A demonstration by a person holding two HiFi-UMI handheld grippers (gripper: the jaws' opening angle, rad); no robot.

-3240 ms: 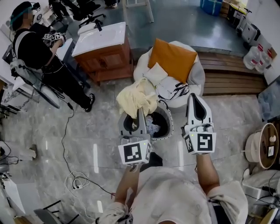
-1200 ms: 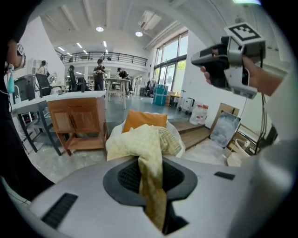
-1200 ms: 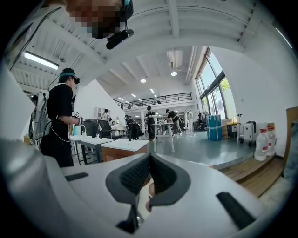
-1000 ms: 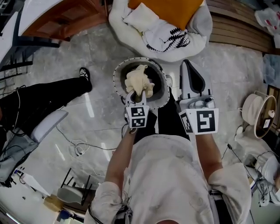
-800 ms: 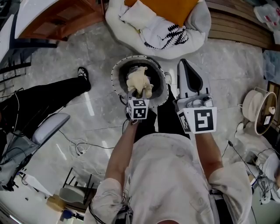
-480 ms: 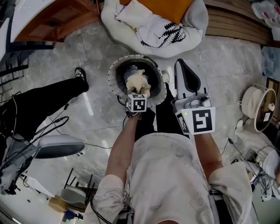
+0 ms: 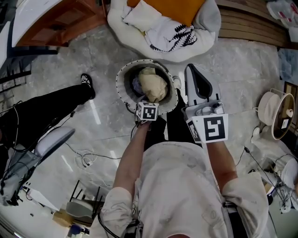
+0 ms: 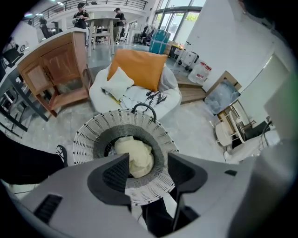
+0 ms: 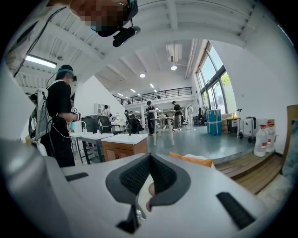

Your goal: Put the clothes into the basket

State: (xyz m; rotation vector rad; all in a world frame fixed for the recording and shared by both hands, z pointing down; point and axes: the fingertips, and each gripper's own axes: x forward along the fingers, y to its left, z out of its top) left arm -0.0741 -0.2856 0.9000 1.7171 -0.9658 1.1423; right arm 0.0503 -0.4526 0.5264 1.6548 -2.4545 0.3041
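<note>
1. Black cloth is covering a bystander's leg [image 7: 46, 107], which is stretching in from the left edge of the head view. Its shoe [image 7: 86, 80] is resting on the pale marbled floor [image 7: 242, 83] near the basket.
2. Just right of that shoe, the round grey-and-white slatted basket [image 7: 122, 79] is standing upright on the floor, directly ahead of the person holding the grippers.
3. The pale yellow garment [image 7: 153, 86] is lying bunched inside the basket, below its rim, with a little darker cloth showing beside it.
4. The left gripper [image 8: 146, 163] is pointing steeply down over the near rim of the basket. Its jaws have just been opening and are now standing wide apart with nothing pinched between the pads, and the pale yellow garment is lying loose in the basket beneath them.
5. Behind the basket, a white beanbag [image 7: 207, 32] is carrying an orange cushion [image 7: 179, 5], a cream piece [image 7: 142, 11] and a white garment with a black print [image 7: 170, 35].
6. The right gripper [image 7: 192, 70] is hovering just right of the basket, pointing roughly level. In the right gripper view its jaws are meeting at the tips and gripping nothing.
7. Wooden boards [image 7: 253, 28] are running along the upper right.
8. At the far right a round, light-coloured object [image 7: 278, 122] is sitting, possibly a stool.
</note>
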